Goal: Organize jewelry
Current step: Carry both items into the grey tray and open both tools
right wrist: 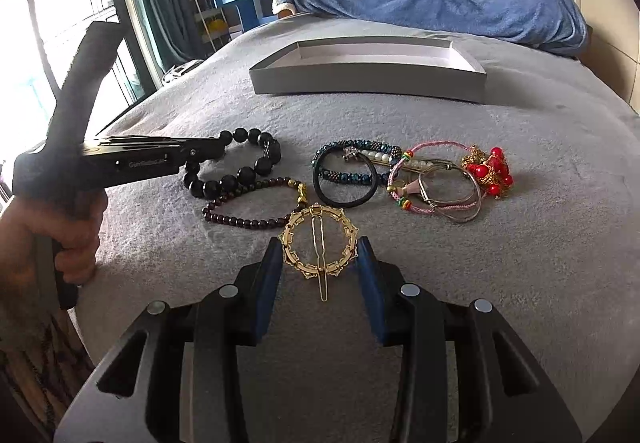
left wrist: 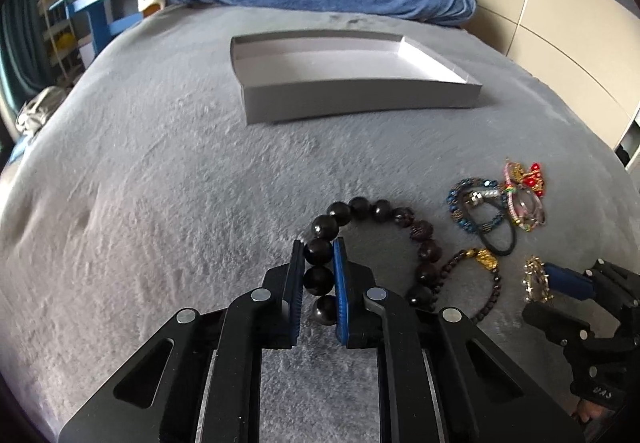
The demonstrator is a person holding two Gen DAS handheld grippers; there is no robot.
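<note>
Gold hair clip [right wrist: 320,255], pin pointing at camera, pinched in right claw [right wrist: 320,263]; left claw [left wrist: 316,275] pinching black beads [left wrist: 318,279].

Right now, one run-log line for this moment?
left gripper: shut on black bead bracelet | right gripper: shut on gold hair clip | grey box: empty | stage: picking

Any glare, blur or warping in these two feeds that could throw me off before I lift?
Left wrist view: even light, strong fisheye bending the grey box, bed edges smeared, left tongs on the black bead bracelet sharp. Right wrist view: window blown out at left, gold hair clip between the right tongs crisp.
</note>
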